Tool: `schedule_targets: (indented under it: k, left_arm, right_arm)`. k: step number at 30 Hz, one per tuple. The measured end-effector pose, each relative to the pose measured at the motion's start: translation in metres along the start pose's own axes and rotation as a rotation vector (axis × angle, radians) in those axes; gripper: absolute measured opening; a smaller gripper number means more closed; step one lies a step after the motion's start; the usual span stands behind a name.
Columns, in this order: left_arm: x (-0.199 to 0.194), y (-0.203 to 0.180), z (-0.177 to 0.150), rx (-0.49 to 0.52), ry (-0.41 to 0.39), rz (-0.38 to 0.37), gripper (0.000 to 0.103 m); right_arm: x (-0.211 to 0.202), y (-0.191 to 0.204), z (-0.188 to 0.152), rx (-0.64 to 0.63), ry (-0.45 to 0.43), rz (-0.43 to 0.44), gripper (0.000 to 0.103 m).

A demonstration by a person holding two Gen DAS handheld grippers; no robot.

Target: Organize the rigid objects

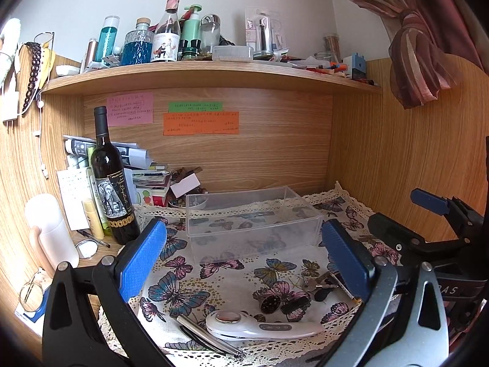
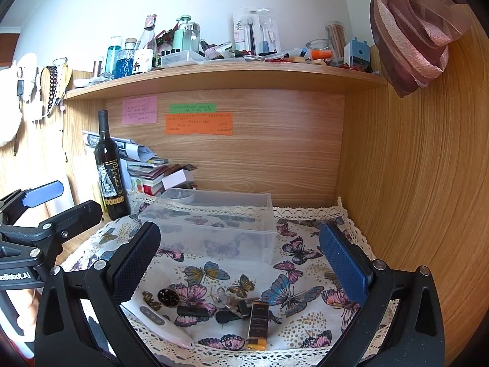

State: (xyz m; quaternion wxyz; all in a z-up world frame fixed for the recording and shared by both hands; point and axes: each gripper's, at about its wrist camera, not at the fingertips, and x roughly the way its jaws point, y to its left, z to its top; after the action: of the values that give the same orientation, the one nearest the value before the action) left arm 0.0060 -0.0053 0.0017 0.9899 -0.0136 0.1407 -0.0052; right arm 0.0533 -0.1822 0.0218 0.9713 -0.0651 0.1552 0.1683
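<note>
A clear plastic box [image 1: 253, 220] [image 2: 214, 226] stands empty on a butterfly-print cloth [image 1: 183, 275]. In front of it lie a white handheld device [image 1: 259, 327] [image 2: 162, 321], a bunch of keys [image 1: 318, 284] [image 2: 232, 309], a round studded item [image 1: 270, 301] [image 2: 168, 296], a small black piece [image 1: 295, 304] [image 2: 191, 310], metal tweezers [image 1: 207, 336] and a black-and-yellow lighter [image 2: 258, 324]. My left gripper [image 1: 244, 253] is open above the cloth, nothing between its fingers. My right gripper [image 2: 241, 253] is open and empty above the keys. Each gripper shows at the other view's edge.
A dark wine bottle [image 1: 111, 180] [image 2: 108, 168] stands left of the box, with stacked papers and books [image 1: 146, 177] behind it. A white bottle [image 1: 50, 229] and glasses [image 1: 30, 293] sit at far left. A crowded shelf [image 1: 214, 73] hangs above. Wooden walls close the back and right.
</note>
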Motion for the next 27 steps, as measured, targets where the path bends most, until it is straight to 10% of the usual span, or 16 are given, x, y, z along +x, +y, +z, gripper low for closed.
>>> schedule_targets:
  k: [27]
  left_arm:
    - [0.0011,-0.0023,-0.0032,-0.007,0.002,-0.003,0.103]
  right_arm:
    - [0.0000,-0.0011,0.0014,0.006,0.004,0.004,0.103]
